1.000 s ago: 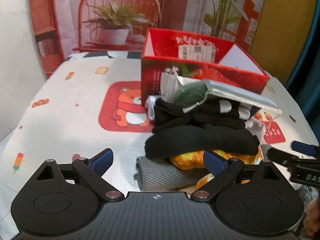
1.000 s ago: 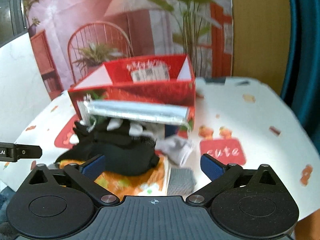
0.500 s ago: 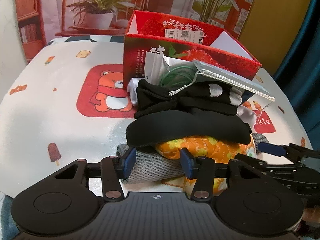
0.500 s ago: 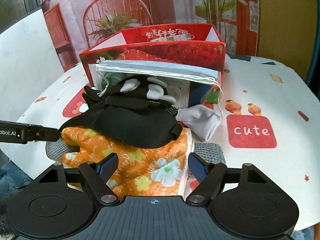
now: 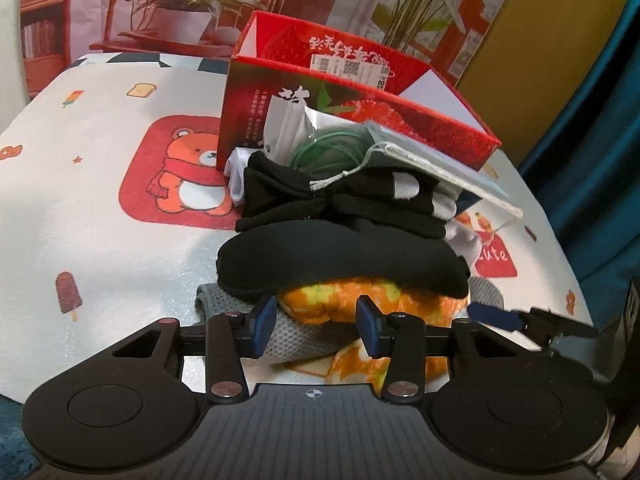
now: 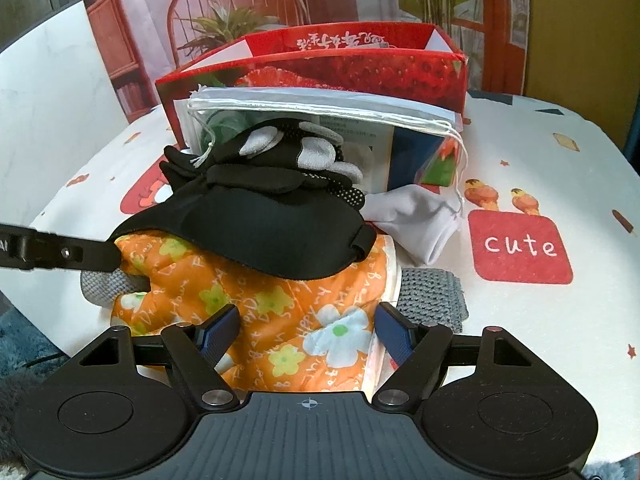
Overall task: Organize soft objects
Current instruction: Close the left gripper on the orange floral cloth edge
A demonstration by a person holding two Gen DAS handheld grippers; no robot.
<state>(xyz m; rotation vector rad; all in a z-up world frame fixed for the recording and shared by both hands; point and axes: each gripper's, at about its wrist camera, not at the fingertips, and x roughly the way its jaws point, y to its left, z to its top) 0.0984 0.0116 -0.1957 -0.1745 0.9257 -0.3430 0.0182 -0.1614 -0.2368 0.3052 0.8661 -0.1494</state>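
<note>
A pile of soft things lies in front of a red strawberry box (image 5: 360,108) (image 6: 360,72). An orange flowered oven mitt (image 5: 340,304) (image 6: 280,312) lies on a grey knitted cloth (image 5: 296,336) (image 6: 432,296). On it sit a black padded piece (image 5: 340,260) (image 6: 272,232), black and grey gloves (image 5: 360,200) (image 6: 280,156) and a clear zip bag (image 5: 432,164) (image 6: 320,104). A white sock (image 6: 416,216) lies to the right. My left gripper (image 5: 316,322) is half closed around the mitt's end and the grey cloth. My right gripper (image 6: 308,332) is partly closed around the mitt's cuff.
The table (image 5: 100,240) (image 6: 560,320) has a white cloth with cartoon prints and a near edge close below both grippers. The right gripper shows at the right of the left wrist view (image 5: 520,320). The left gripper's finger (image 6: 60,252) shows at the left of the right wrist view.
Both grippers moved in toward the pile and their jaws narrowed from wide open. The left now flanks the mitt's end, the right its cuff.
</note>
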